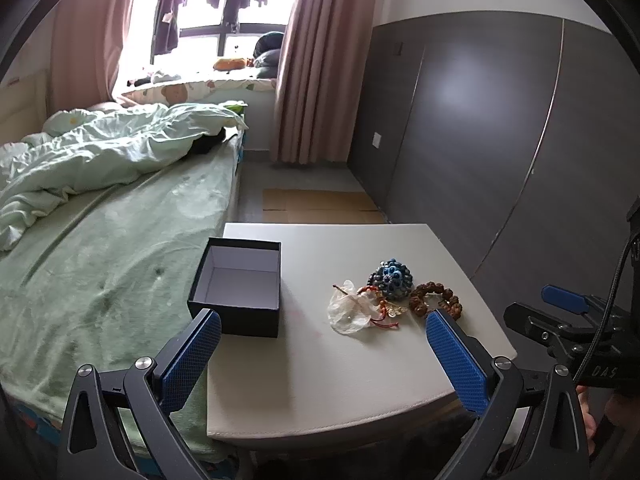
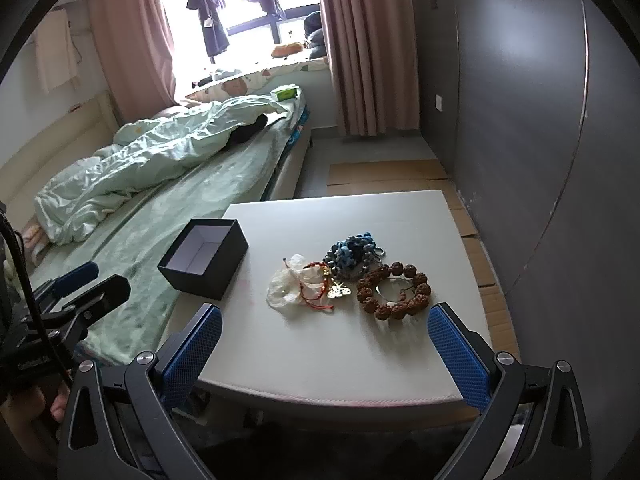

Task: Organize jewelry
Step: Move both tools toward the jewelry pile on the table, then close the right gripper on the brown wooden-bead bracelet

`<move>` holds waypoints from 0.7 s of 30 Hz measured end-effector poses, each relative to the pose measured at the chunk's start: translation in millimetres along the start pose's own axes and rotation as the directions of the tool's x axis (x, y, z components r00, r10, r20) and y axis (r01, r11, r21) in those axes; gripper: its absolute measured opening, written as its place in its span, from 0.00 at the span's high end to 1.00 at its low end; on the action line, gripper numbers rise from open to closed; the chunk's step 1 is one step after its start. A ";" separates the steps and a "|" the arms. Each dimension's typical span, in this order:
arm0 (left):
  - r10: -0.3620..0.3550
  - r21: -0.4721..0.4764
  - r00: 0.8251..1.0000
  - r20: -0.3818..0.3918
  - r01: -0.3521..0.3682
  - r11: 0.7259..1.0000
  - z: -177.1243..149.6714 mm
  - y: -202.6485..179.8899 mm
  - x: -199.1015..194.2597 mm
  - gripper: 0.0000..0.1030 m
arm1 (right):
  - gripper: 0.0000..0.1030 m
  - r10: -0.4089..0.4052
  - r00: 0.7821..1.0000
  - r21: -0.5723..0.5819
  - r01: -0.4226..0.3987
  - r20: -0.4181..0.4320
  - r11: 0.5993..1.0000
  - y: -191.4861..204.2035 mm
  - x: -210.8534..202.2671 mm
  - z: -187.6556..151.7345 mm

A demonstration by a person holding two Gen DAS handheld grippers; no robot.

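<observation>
Jewelry sits heaped right of centre on the white tabletop, and we can pick out the pieces: a brown bead bracelet nearest our right side, a blue beaded cluster behind it, a red cord with a small gold charm, and a crumpled clear pouch touching the pile's left edge. Well apart to the left stands the open black box, white-lined and with nothing in it, by our reading the place the pieces are meant to go. We hold the left hand-held gripper spread wide with nothing between its blue pads, hanging above the near edge between box and pile. Our right hand-held gripper is likewise spread wide and grasps nothing, aimed at the bracelet. Beyond the tabletop lies the bed with its pale green cover.
</observation>
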State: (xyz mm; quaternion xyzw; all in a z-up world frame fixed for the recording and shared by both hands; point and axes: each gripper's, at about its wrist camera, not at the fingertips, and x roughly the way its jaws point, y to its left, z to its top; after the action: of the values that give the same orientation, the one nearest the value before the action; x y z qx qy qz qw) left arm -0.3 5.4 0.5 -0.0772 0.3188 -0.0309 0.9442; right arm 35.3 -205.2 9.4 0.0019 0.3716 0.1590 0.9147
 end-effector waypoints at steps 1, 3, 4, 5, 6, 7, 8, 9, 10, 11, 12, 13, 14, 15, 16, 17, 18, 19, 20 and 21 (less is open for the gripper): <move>0.001 -0.004 1.000 -0.003 -0.001 1.000 1.1 0.3 1.6 0.00 | 0.00 -0.010 1.000 -0.004 0.010 0.003 1.000 0.3 0.9 0.4; 0.003 -0.013 1.000 -0.010 -0.003 1.000 3.9 0.9 4.3 0.01 | 0.00 -0.025 1.000 -0.005 0.025 0.004 1.000 -0.5 2.6 1.8; 0.000 -0.020 1.000 -0.011 0.000 1.000 6.0 1.6 6.0 0.01 | 0.00 -0.024 1.000 -0.002 0.024 0.003 1.000 -1.6 3.1 2.8; -0.002 -0.025 1.000 -0.010 0.002 1.000 7.4 2.3 7.1 0.01 | 0.00 -0.022 1.000 0.001 0.022 0.004 1.000 -2.2 3.7 3.9; -0.003 -0.030 1.000 -0.009 0.003 1.000 8.6 3.3 8.2 0.01 | 0.00 -0.023 1.000 0.005 0.023 0.005 1.000 -3.9 4.1 5.4; -0.003 -0.035 1.000 -0.012 0.003 0.999 10.2 4.3 10.7 0.01 | 0.00 -0.025 1.000 0.007 0.025 0.006 1.000 -5.1 4.5 6.5; -0.003 -0.037 1.000 -0.015 0.002 0.999 11.2 4.9 12.1 0.02 | 0.00 -0.029 1.000 0.012 0.029 0.008 1.000 -7.0 4.9 7.7; -0.002 -0.039 1.000 -0.019 0.001 0.999 12.4 5.6 15.2 0.03 | 0.00 -0.033 0.999 0.023 0.033 0.010 0.999 -11.0 5.6 9.3; 0.000 -0.041 1.000 -0.023 -0.001 0.999 13.5 5.6 17.6 0.04 | 0.00 -0.030 1.000 0.032 0.030 0.009 0.999 -14.6 6.4 10.4; 0.000 -0.044 1.000 -0.029 -0.001 0.999 14.4 6.1 20.8 0.05 | 0.00 -0.024 1.000 0.046 0.024 0.005 0.999 -19.6 7.9 11.8; -0.002 -0.046 0.999 -0.033 0.000 0.999 15.2 5.5 22.9 0.06 | 0.00 -0.021 1.000 0.056 0.021 0.003 0.998 -22.1 9.1 12.3; -0.003 -0.049 0.999 -0.038 0.001 0.999 16.1 5.3 26.2 0.08 | 0.00 -0.019 1.000 0.072 0.019 0.002 0.997 -27.1 11.1 13.1; -0.004 -0.052 0.999 -0.043 0.002 0.999 17.0 4.9 28.9 0.10 | 0.00 -0.012 1.000 0.090 0.012 0.001 0.996 -33.0 12.9 14.1; -0.006 -0.057 0.999 -0.050 0.004 0.998 17.8 4.9 33.0 0.11 | 0.00 -0.004 1.000 0.107 0.004 -0.001 0.994 -37.1 14.6 14.6; -0.010 -0.060 0.998 -0.057 0.007 0.998 18.2 4.7 36.2 0.13 | 0.00 0.004 1.000 0.127 -0.004 -0.001 0.992 -41.6 16.5 15.7; -0.015 -0.064 0.998 -0.065 0.010 0.998 19.0 3.8 40.2 0.15 | 0.01 0.010 1.000 0.146 -0.010 -0.003 0.989 -45.8 18.4 16.0; -0.020 -0.069 0.997 -0.074 0.015 0.998 19.8 3.2 44.8 0.17 | 0.01 0.021 1.000 0.172 -0.020 -0.005 0.985 -51.1 20.7 16.9; -0.028 -0.074 0.996 -0.087 0.022 0.997 20.5 2.5 50.3 0.20 | 0.01 0.031 0.999 0.194 -0.029 -0.009 0.981 -56.0 23.5 17.4; -0.035 -0.077 0.995 -0.096 0.027 0.997 21.1 1.3 54.4 0.22 | 0.03 0.039 0.999 0.211 -0.036 -0.013 0.977 -59.2 26.5 17.6; -0.041 -0.077 0.994 -0.104 0.033 0.996 21.5 0.2 58.5 0.22 | 0.04 0.047 0.999 0.234 -0.041 -0.020 0.971 -63.9 30.5 17.8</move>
State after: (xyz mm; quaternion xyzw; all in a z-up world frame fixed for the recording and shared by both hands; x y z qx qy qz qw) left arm 59.2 2.0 -17.6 -0.1170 0.3678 -0.0406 0.9216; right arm 86.5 -255.0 -6.2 0.1156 0.3993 0.1344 0.8995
